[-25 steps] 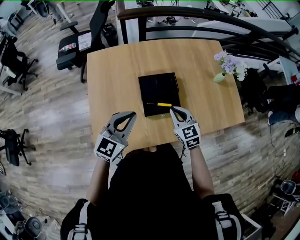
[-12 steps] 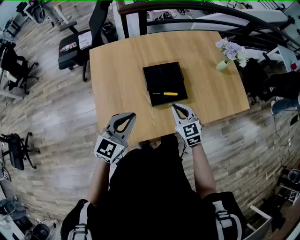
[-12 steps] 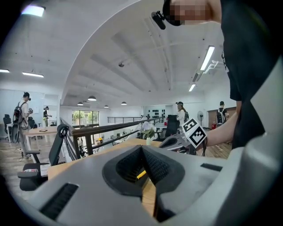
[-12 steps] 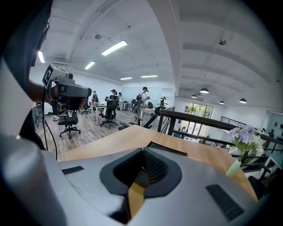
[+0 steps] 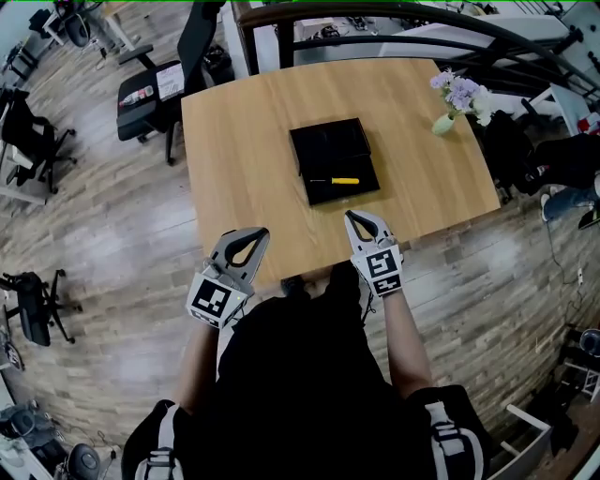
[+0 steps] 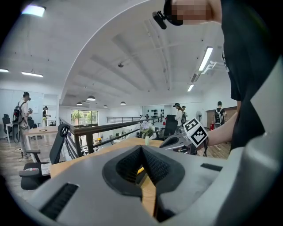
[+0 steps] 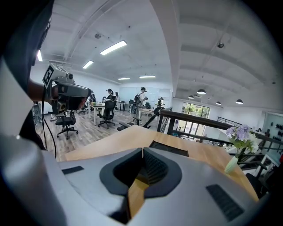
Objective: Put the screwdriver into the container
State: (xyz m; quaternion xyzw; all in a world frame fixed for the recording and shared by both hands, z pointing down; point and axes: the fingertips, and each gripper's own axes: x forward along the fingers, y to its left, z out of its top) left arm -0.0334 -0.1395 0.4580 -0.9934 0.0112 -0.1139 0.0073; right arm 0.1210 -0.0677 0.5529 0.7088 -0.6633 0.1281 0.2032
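The screwdriver (image 5: 339, 181), with a yellow handle and a thin dark shaft, lies crosswise in the near part of the flat black container (image 5: 330, 150) at the middle of the wooden table (image 5: 244, 150). My right gripper (image 5: 349, 215) is shut and empty over the table's near edge, a short way in front of the container. My left gripper (image 5: 265, 232) is also shut and empty, at the near edge further left. In the left gripper view a bit of the yellow handle (image 6: 139, 170) shows behind the closed jaws. The right gripper view shows the container (image 7: 168, 148) ahead.
A small vase of pale purple flowers (image 5: 457, 103) stands at the table's far right corner. A dark railing (image 5: 394, 28) runs behind the table. An office chair (image 5: 155, 89) stands on the wood floor at the table's far left. People stand far off in the room.
Both grippers have drawn back from the container toward the table's near edge. The right gripper's tip, close by the screwdriver's handle before, is now well apart from it. The screwdriver stays in the container.
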